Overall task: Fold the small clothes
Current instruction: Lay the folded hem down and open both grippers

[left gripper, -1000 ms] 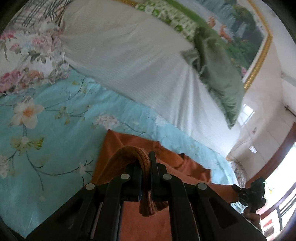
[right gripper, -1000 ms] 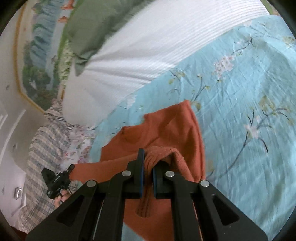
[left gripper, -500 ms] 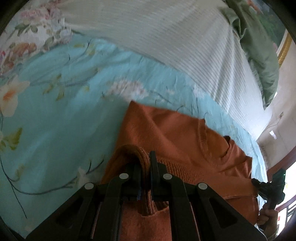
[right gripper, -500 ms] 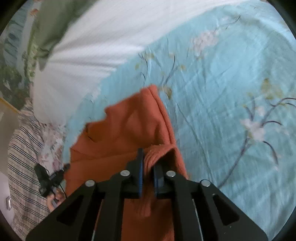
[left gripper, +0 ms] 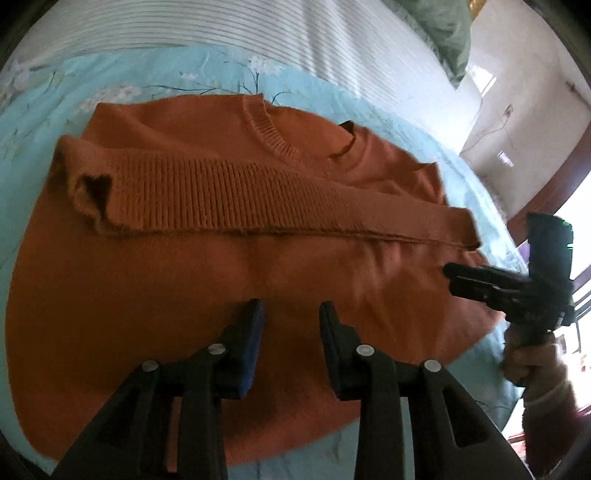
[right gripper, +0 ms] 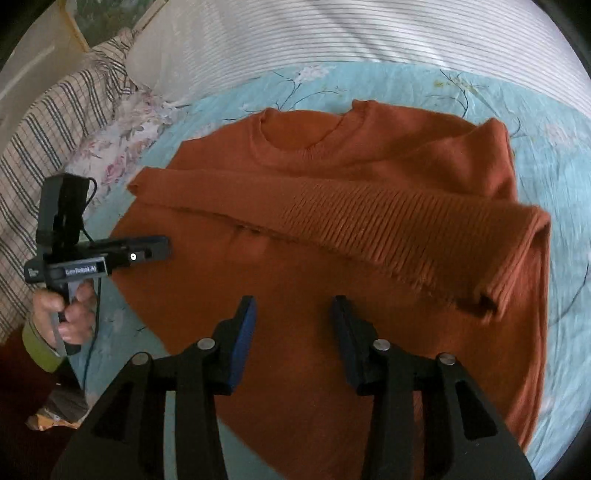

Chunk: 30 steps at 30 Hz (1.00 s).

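An orange knit sweater (left gripper: pixel 229 280) lies on the light blue floral bedsheet, folded bottom up, its ribbed hem (left gripper: pixel 236 192) lying across the body just below the neckline (left gripper: pixel 280 144). My left gripper (left gripper: pixel 290 314) is open and empty above the sweater's near fold. My right gripper (right gripper: pixel 291 306) is open and empty above the same fold; the sweater (right gripper: pixel 332 280) and its ribbed hem (right gripper: pixel 388 221) show there too. Each gripper shows in the other's view: the right one (left gripper: pixel 517 291) at the sweater's right edge, the left one (right gripper: pixel 96 258) at its left edge.
The blue floral sheet (right gripper: pixel 554 122) surrounds the sweater. A white striped cover (left gripper: pixel 258 33) lies beyond it, with a green pillow (left gripper: pixel 439 22) at the far end. A striped and floral pillow (right gripper: pixel 55 122) sits at the left. A wall and window (left gripper: pixel 535 122) lie right.
Both grippers carried the sweater's hem forward over its body, let go of it and opened. They have pulled back, and the hem now lies below the neckline.
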Motion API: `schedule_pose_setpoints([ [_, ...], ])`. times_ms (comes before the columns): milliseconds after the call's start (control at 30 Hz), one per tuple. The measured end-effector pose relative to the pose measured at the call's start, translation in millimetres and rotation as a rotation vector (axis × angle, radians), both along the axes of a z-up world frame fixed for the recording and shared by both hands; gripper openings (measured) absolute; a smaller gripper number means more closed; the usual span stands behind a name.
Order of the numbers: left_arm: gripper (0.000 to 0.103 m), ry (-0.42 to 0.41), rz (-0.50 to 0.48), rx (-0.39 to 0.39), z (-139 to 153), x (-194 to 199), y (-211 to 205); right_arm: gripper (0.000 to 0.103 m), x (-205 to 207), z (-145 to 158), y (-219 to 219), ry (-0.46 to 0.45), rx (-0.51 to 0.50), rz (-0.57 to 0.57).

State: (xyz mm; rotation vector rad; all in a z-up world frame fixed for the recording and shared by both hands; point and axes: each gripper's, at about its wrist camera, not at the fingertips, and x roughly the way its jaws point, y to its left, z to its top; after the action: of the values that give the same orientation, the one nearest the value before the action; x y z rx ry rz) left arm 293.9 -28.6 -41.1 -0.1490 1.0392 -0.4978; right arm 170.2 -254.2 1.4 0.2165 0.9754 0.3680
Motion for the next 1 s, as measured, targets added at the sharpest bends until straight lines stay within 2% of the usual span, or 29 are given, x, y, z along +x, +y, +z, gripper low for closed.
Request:
schedule_pose_setpoints([
  [67,0.030,0.015,-0.009,-0.007,-2.3,16.0,0.9,0.039,11.4,1.6,-9.1,0.004,-0.022,-0.028],
  [133,0.017,0.032,0.010,0.005,-1.6,33.4,3.8,0.034,25.2,5.4,-21.8,-0.013,-0.073,-0.078],
  [167,0.015,0.029,0.020,0.013,0.7,40.0,5.6,0.032,31.4,8.0,-29.1,-0.021,-0.086,-0.112],
  [267,0.016,-0.024,0.115,0.047,17.0,69.8,19.2,0.034,47.5,21.8,-57.5,-0.076,-0.125,-0.271],
  [333,0.016,-0.071,0.210,0.080,31.5,89.2,32.5,0.034,52.0,31.1,-84.0,-0.117,-0.092,-0.380],
  [367,0.018,-0.087,0.243,0.087,36.7,97.0,37.7,0.035,50.9,33.8,-94.3,-0.132,-0.075,-0.425],
  [433,0.036,-0.122,0.325,0.092,49.1,107.5,52.7,0.035,42.8,40.1,-112.1,-0.167,-0.023,-0.501],
  [500,0.040,-0.138,0.373,0.087,56.8,107.0,63.7,0.035,31.9,42.8,-116.6,-0.178,0.028,-0.517],
  [567,0.044,-0.143,0.393,0.053,60.9,97.6,72.8,0.035,17.5,44.7,-111.7,-0.185,0.054,-0.494],
  [600,0.048,-0.143,0.404,0.042,60.9,89.8,76.0,0.035,8.1,43.4,-106.8,-0.182,0.065,-0.482],
  [767,0.049,-0.121,0.406,-0.036,53.2,35.6,75.0,0.038,-19.7,30.1,-77.6,-0.144,0.126,-0.428],
  [900,0.049,-0.093,0.382,-0.130,47.9,-18.1,74.4,0.045,-38.7,14.6,-56.4,-0.106,0.172,-0.402],
  [1000,0.057,-0.099,0.360,-0.195,44.9,-52.9,72.0,0.047,-51.3,8.3,-45.0,-0.110,0.196,-0.399],
])
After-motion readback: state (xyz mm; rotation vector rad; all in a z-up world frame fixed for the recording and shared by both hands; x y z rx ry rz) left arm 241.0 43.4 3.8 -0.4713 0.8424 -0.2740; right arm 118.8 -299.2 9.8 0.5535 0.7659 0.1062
